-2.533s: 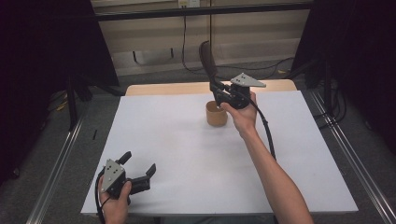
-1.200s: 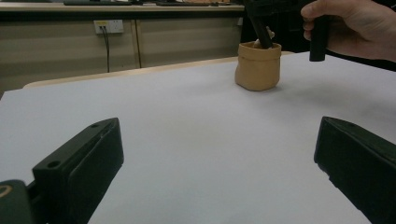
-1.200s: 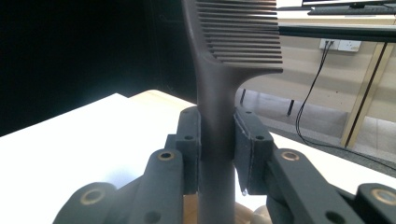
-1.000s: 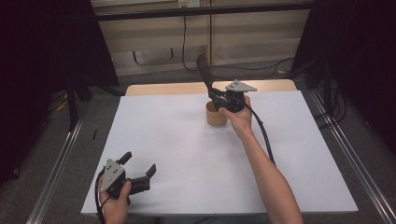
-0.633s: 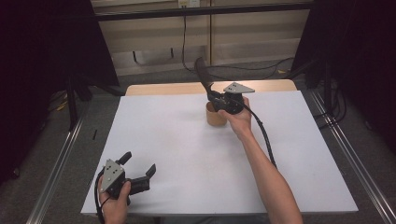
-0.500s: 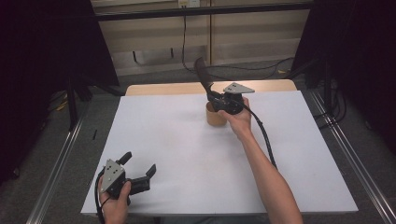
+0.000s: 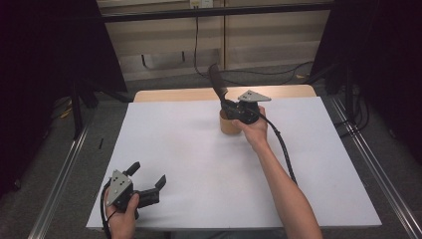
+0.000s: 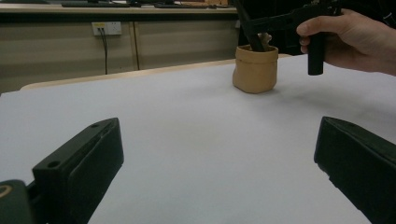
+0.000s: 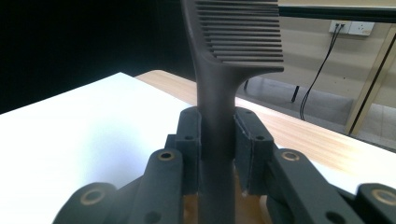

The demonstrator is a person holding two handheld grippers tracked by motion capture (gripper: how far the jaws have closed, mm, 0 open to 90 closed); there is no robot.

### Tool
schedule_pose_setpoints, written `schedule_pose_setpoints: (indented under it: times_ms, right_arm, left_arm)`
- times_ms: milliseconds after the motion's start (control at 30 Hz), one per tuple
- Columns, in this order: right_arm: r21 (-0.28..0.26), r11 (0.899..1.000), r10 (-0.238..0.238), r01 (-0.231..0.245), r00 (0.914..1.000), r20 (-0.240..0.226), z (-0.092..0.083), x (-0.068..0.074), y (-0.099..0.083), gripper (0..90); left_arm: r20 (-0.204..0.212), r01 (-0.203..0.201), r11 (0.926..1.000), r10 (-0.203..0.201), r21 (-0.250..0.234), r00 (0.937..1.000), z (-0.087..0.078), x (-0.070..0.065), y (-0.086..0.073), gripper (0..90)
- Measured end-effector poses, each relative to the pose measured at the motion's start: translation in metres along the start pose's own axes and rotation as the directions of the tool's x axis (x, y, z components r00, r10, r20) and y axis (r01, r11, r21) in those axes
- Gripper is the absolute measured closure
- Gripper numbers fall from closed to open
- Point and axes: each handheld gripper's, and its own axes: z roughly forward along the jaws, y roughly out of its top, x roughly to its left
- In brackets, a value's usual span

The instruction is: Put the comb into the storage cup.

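A black comb (image 7: 216,82) stands tilted up and to the left over a tan pot (image 7: 228,124) at the back middle of the white tabletop (image 7: 199,149). My right gripper (image 7: 230,105) is shut on the comb's handle (image 9: 217,135), just above the pot's mouth, with the teeth (image 9: 243,32) above the jaws. From the left gripper view the comb (image 8: 245,25) reaches down into the pot (image 8: 255,70). My left gripper (image 7: 147,174) rests at the front left edge, open, with nothing between its fingers (image 8: 88,154).
A strip of wooden table (image 7: 189,93) shows behind the white top. Metal rails (image 7: 64,169) run along both sides. A wall socket (image 8: 106,28) and hanging cables sit behind the table.
Since the oldest frame the right gripper has dropped a little and shifted left with the comb, bringing it lower over the pot. Over the last second nothing visibly moves.
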Motion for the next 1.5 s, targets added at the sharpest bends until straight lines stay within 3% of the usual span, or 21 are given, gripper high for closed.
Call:
schedule_pose_setpoints:
  times_ms: [433,833,933,1033,1500]
  right_arm:
    - [0.030,1.000,0.001,-0.002,0.9999,0.011,-0.0044,-0.0016,-0.0027,72.7]
    - [0.087,0.996,-0.029,0.027,0.9994,0.021,-0.0060,0.0003,-0.0019,72.6]
    - [0.119,0.993,-0.028,0.025,0.9992,0.028,-0.0059,0.0010,-0.0027,72.6]
    - [0.154,0.987,-0.057,0.051,0.9976,0.038,-0.0054,0.0036,-0.0052,72.3]
    - [0.151,0.989,-0.015,0.009,0.9991,0.041,-0.0088,0.0009,-0.0054,70.5]
  left_arm:
    - [0.003,-0.010,0.9999,0.010,0.008,0.9999,0.0015,-0.0004,-0.0005,1.6]
    - [0.006,-0.009,0.9999,0.009,0.014,0.9999,0.0030,-0.0009,-0.0007,1.6]
    - [0.003,-0.006,0.9999,0.006,0.015,1.0000,0.0029,-0.0008,-0.0008,1.6]
    - [0.003,-0.011,0.9998,0.011,0.017,0.9999,0.0028,-0.0004,-0.0008,1.5]
    - [-0.001,-0.011,0.9998,0.011,0.015,0.9999,0.0024,-0.0005,-0.0006,1.5]
